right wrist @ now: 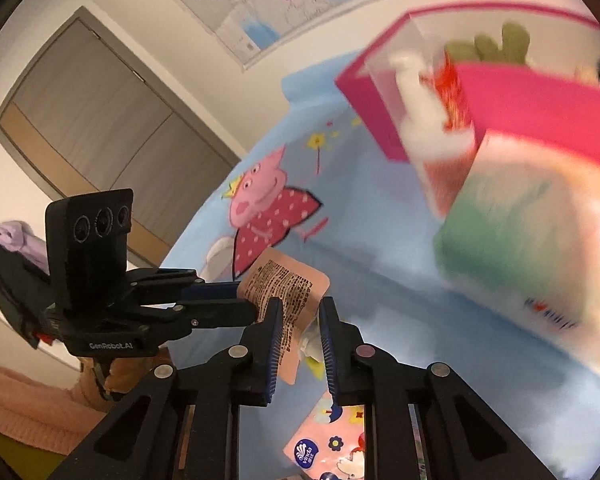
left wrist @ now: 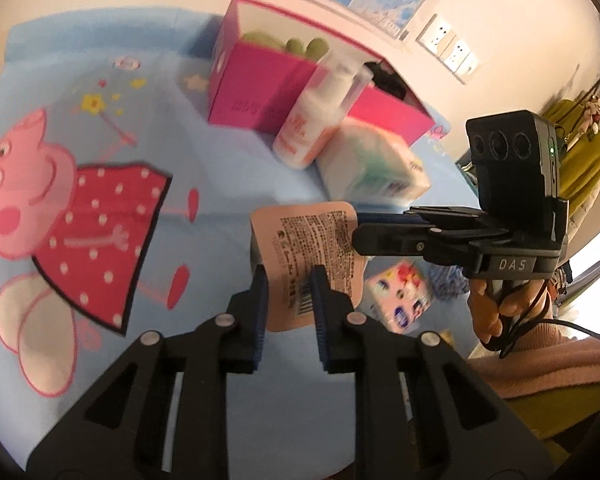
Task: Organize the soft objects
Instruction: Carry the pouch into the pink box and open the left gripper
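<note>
A flat peach pouch [left wrist: 312, 248] with black print is held in the air between both grippers above the blue Peppa Pig bedsheet [left wrist: 100, 128]. My left gripper [left wrist: 288, 280] grips its near edge. My right gripper [left wrist: 356, 232] comes in from the right and holds its side. In the right wrist view the pouch [right wrist: 288, 284] sits between the right gripper's [right wrist: 300, 312] fingers, with the left gripper [right wrist: 224, 300] holding its left end. A pink box [left wrist: 284, 80] behind holds green and black plush toys.
A white-and-orange bottle [left wrist: 312, 120] leans against the pink box, beside a large tissue pack [left wrist: 376, 164]. A small pink tissue packet [left wrist: 400, 296] lies under the pouch; it also shows in the right wrist view [right wrist: 332, 440]. A wall with posters stands behind.
</note>
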